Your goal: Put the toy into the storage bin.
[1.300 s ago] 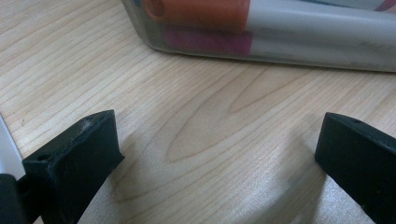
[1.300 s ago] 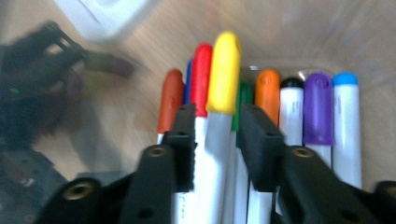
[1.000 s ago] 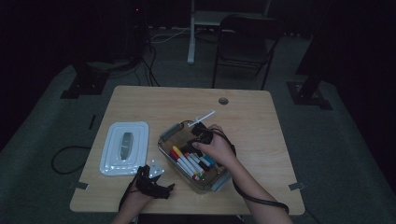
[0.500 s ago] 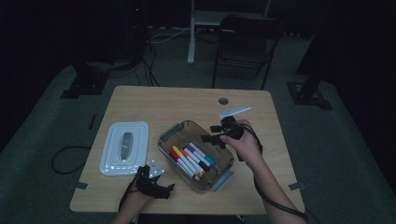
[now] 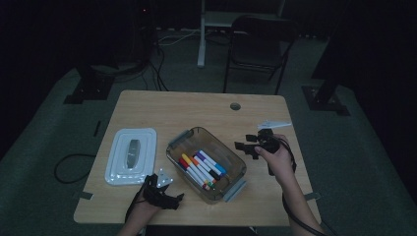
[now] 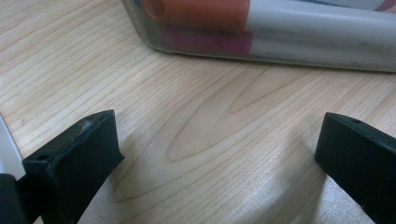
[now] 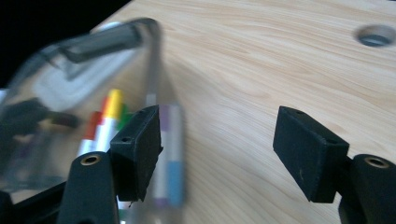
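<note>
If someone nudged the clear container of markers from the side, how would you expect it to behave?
The clear container would probably slide rather than tip: it sits low and wide on the smooth wooden table. It looks like thin plastic, so likely light even when loaded. The markers lie loose side by side inside, so a sharp push may make them roll and rattle.

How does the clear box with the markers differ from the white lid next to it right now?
The clear box is see-through, deep and holds coloured markers; the white lid is opaque, flat and carries nothing, with just a grey piece at its middle. The clear box sits askew to the table edges, while the white lid lies nearly square to them. Both are rounded rectangles resting apart on the table.
</note>
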